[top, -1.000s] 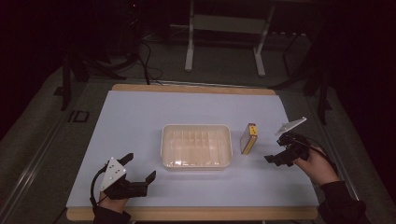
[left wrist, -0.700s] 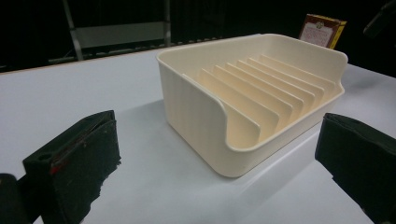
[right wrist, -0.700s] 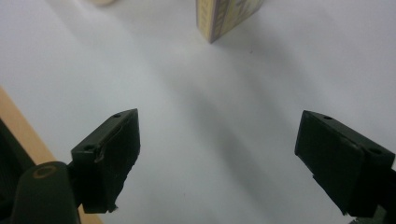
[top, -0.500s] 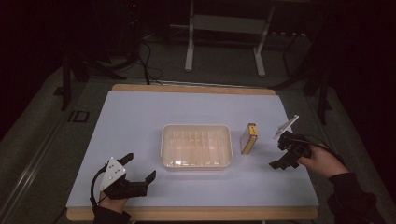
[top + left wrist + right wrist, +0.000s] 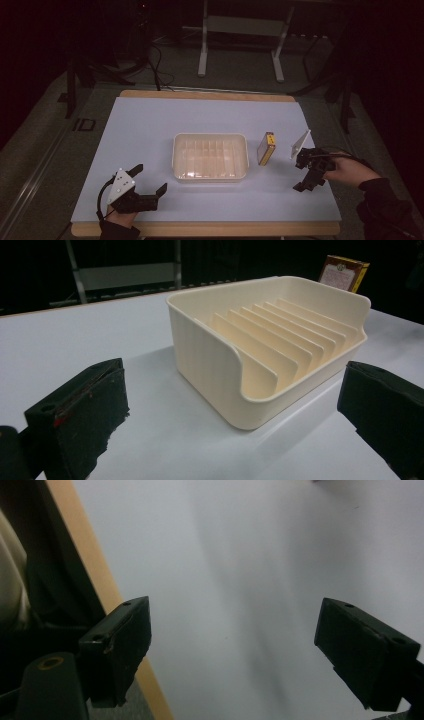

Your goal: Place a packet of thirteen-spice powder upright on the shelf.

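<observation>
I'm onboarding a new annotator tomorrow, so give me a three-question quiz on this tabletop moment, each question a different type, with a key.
1. True or false: the left gripper is clamped on the cream tray.
2. Multiple choice: the small yellow box stands
A. inside the tray
B. on the table between the tray and the right gripper
C. between the left gripper's jaws
3. Fill in: in the left gripper view, the tray's floor carries a row of upright ____.

Key
1. False: its jaws are spread, apart from the tray.
2. B
3. ribs (dividers); no items sit in the slots.
</observation>
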A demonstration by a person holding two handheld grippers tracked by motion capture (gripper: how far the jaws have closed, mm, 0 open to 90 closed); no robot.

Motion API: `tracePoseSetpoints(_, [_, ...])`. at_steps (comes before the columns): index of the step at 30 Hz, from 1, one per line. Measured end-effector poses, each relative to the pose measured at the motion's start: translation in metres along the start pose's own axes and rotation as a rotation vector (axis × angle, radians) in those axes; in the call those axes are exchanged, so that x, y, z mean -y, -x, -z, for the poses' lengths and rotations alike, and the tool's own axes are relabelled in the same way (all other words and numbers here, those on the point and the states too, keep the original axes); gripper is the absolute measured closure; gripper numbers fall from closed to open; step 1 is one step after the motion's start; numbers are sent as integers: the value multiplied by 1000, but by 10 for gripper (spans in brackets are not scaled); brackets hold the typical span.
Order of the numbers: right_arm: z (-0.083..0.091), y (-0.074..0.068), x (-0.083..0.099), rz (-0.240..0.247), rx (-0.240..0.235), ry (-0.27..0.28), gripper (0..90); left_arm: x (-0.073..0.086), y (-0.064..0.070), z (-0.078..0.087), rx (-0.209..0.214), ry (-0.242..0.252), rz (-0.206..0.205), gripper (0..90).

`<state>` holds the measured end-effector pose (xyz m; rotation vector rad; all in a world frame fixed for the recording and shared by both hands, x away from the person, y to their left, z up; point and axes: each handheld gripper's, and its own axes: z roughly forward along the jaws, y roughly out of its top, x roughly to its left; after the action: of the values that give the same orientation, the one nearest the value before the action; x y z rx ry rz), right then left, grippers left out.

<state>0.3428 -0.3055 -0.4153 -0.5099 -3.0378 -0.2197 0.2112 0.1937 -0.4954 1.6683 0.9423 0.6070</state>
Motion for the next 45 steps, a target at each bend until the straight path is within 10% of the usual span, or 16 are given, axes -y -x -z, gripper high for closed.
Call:
tracePoseSetpoints(29, [8,-24,-44,253,-55,-74,140,0,0,-1,3,-3,1,0])
tracePoseSetpoints(45, [15,-29,-72,306,-75,-64,146,0,0,-3,18,-3,-4,0])
